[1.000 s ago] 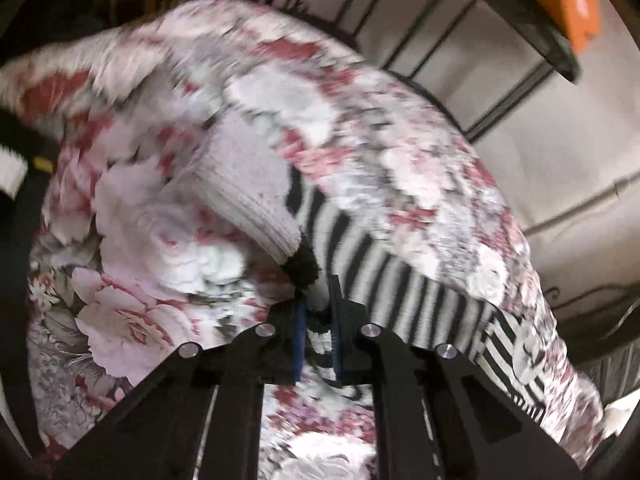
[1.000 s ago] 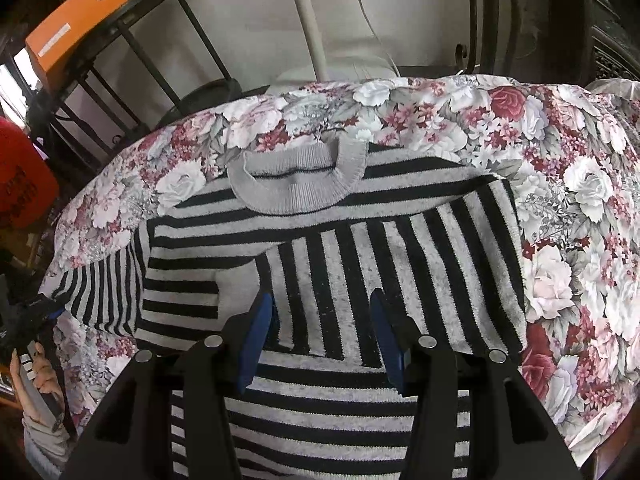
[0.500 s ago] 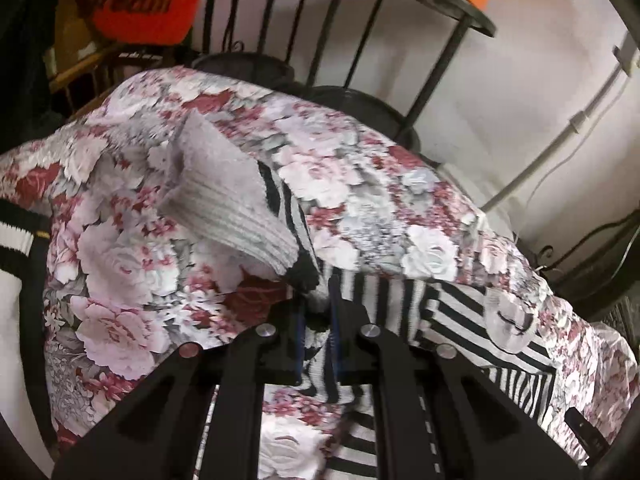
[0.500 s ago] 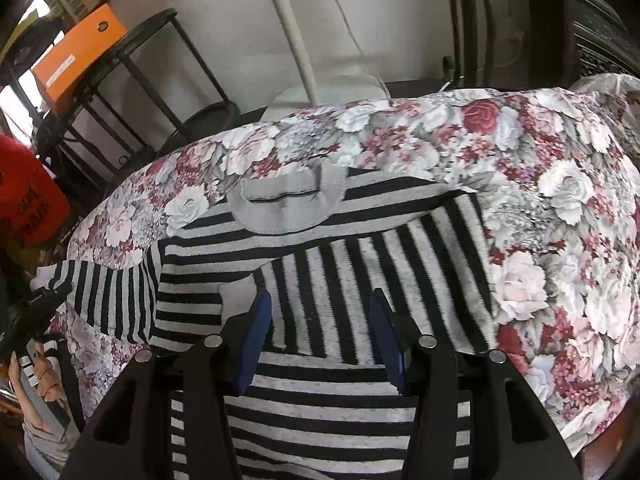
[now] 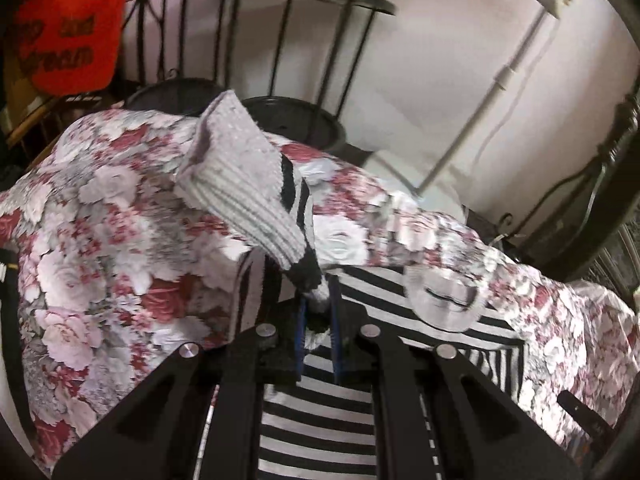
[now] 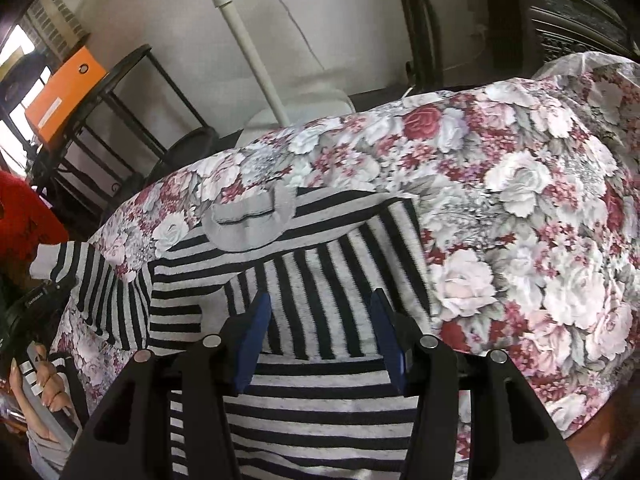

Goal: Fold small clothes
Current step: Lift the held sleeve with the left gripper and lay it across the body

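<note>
A black-and-grey striped sweater lies flat on a floral cloth, grey collar at the far end. One sleeve is folded across the chest. My right gripper hovers open above that folded sleeve, with nothing between its pads. My left gripper is shut on the other sleeve just behind its grey ribbed cuff, which sticks up and away over the cloth. In the right wrist view that raised sleeve hangs at the sweater's left edge. The left wrist view shows the collar to the right.
A black metal rack with an orange box stands beyond the table's far left. A white pole rises behind. A red bag hangs at left. A person's hand holds the left gripper's handle. Floral cloth stretches left.
My left gripper has lifted the sleeve off the cloth and carried it toward the sweater's body. My right gripper has drawn back slightly, still open.
</note>
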Action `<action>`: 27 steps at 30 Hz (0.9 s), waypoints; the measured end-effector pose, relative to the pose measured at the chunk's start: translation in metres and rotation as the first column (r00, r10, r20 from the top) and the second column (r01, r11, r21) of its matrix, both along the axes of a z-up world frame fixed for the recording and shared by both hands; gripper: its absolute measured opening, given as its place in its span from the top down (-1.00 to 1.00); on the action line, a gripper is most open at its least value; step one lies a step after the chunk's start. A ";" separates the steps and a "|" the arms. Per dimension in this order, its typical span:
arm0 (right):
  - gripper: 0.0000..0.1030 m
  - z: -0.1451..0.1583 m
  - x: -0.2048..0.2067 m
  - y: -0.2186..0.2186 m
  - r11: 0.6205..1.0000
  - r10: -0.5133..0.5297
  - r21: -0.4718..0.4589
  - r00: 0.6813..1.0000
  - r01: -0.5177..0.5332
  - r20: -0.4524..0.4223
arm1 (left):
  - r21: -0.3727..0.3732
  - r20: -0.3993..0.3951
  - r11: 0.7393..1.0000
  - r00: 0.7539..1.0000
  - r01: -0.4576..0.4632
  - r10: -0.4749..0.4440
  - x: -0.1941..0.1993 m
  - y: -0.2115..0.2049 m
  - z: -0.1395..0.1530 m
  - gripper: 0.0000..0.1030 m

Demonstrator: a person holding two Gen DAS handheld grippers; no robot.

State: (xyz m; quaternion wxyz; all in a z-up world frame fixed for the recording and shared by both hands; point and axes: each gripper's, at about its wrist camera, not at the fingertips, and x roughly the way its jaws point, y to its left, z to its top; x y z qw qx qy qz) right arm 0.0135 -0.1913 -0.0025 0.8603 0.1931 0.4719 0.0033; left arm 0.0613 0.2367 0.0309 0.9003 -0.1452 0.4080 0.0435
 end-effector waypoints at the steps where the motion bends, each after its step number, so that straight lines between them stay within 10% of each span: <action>1: -0.03 0.000 -0.002 -0.004 1.000 -0.006 0.003 1.000 0.006 -0.001 | 0.005 0.001 1.000 1.000 0.012 -0.012 0.001 -0.006 0.000 0.83; 15: -0.10 -0.002 -0.031 -0.066 0.994 -0.102 0.026 0.995 0.102 -0.008 | 0.130 -0.059 0.963 0.971 0.236 -0.230 0.002 -0.134 -0.027 0.83; 24: -0.11 -0.009 -0.034 -0.085 0.988 -0.140 0.053 0.990 0.142 -0.028 | 0.257 -0.323 0.842 0.863 0.474 -0.388 -0.016 -0.215 -0.128 0.72; 27: -0.11 -0.013 -0.027 -0.080 0.986 -0.139 0.081 0.989 0.142 -0.044 | 0.236 -0.350 0.837 0.847 0.493 -0.401 -0.024 -0.216 -0.136 0.37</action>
